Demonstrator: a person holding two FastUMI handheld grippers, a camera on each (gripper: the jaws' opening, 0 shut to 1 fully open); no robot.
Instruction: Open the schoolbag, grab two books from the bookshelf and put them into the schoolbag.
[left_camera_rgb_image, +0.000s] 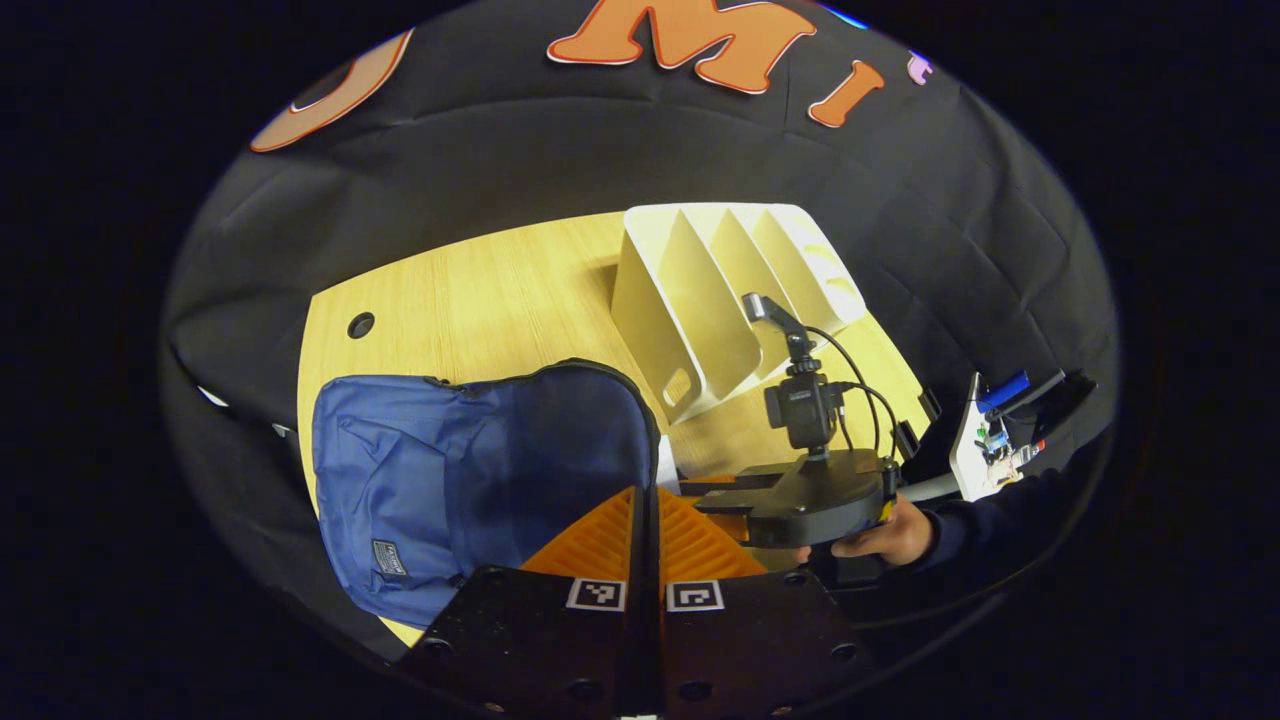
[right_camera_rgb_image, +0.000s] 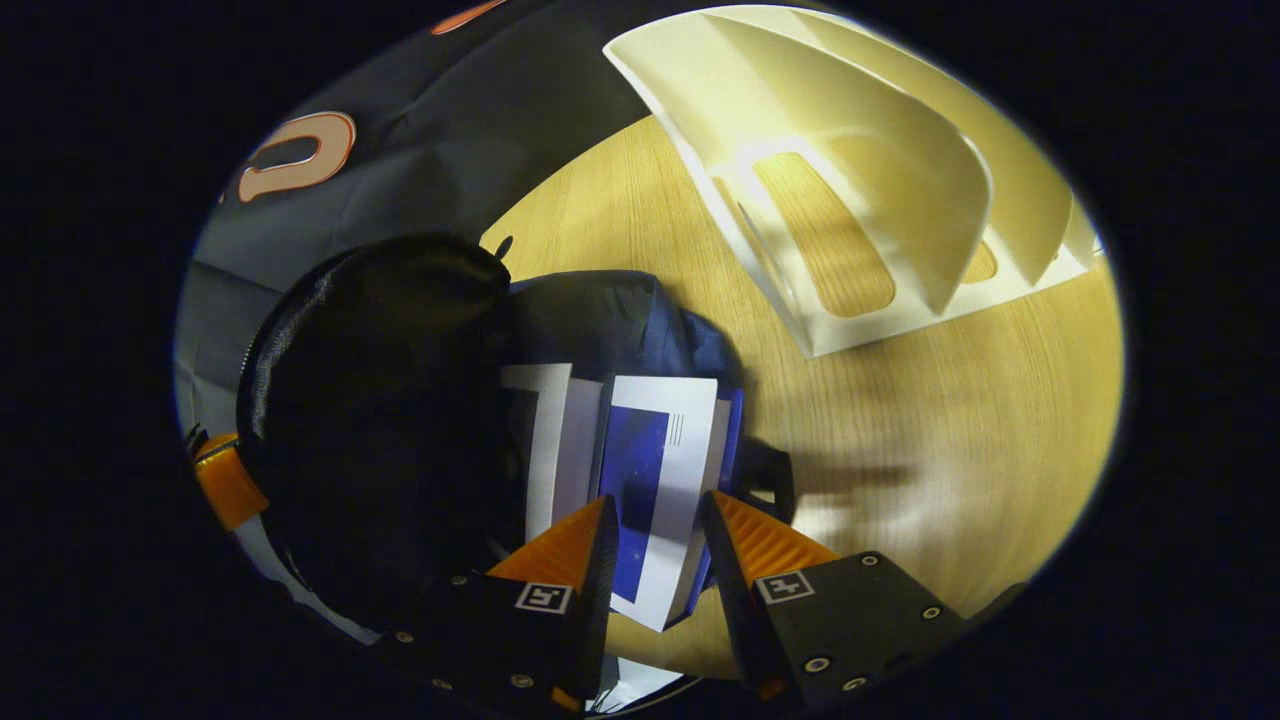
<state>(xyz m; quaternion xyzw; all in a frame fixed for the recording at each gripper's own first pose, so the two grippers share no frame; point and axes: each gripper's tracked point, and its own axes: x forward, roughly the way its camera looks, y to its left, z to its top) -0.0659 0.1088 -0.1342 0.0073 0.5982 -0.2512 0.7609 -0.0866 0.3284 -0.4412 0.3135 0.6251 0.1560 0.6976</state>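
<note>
- Pale wood table (left_camera_rgb_image: 480, 290) carries everything; bare board lies beyond the schoolbag toward the wall, and more bare board lies beside the bag in the right gripper view, so there is open room on those sides.
- Blue schoolbag (left_camera_rgb_image: 430, 470) lies on the near part of the table, its dark zip-edged flap (right_camera_rgb_image: 380, 400) thrown open; in the right gripper view two books sit in its mouth.
- White bookshelf (left_camera_rgb_image: 720, 300) stands just beyond the schoolbag, its slots bare, near enough that an arm lifting out of the bag could clip its front edge.
- The nearer book (right_camera_rgb_image: 655, 490), white with a blue panel, leans half out of the schoolbag's mouth, with the second book (right_camera_rgb_image: 545, 440) just behind it, deeper in.
- The right gripper (right_camera_rgb_image: 655, 520) hangs over the schoolbag with its fingers spread either side of the nearer book; whether they touch the covers I cannot tell. A hand (left_camera_rgb_image: 885, 535) holds it beside the bag.
- The left gripper (left_camera_rgb_image: 645, 505) is pressed together at the flap's edge; whether it pinches the fabric I cannot tell.
- My judgement: the task is nearly done. The book should slide down along its neighbour, with the flap kept back, and the gripper should lift straight up and away from the bookshelf.
</note>
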